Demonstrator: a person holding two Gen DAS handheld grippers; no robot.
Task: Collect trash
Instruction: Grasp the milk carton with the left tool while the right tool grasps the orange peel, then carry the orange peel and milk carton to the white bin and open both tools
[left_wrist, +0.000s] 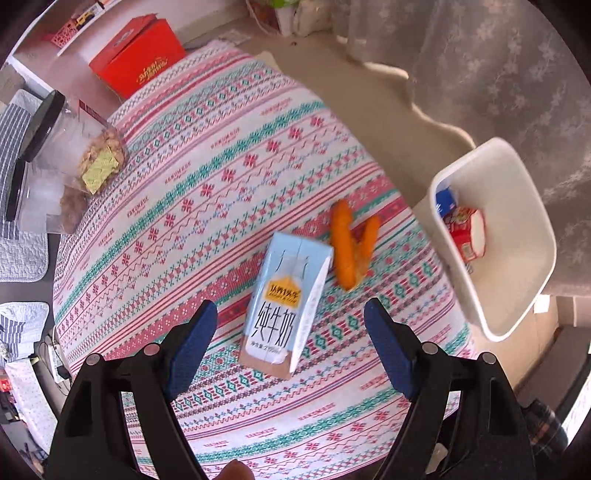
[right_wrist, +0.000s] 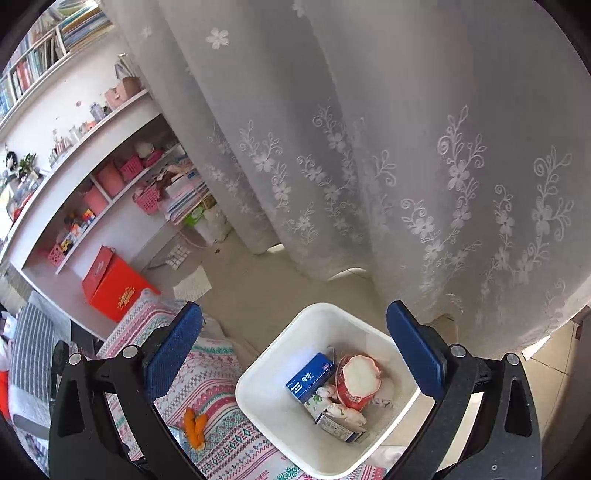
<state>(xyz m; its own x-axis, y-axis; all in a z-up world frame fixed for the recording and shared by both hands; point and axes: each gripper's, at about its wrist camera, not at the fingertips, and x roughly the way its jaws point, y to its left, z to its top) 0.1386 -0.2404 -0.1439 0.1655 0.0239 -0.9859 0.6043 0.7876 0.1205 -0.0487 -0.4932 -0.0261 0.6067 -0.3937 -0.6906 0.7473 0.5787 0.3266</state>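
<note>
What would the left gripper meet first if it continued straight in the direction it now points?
Most likely the pale blue milk carton. The left gripper points down at the patterned tablecloth, jaws open, and the carton lies there between the fingers' line. The orange peel lies further on. Depth is unclear.

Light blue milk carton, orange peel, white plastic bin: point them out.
light blue milk carton (left_wrist: 286, 299), left wrist view, front face
orange peel (left_wrist: 351, 243), left wrist view, middle
white plastic bin (right_wrist: 269, 373), right wrist view, left wall
</note>
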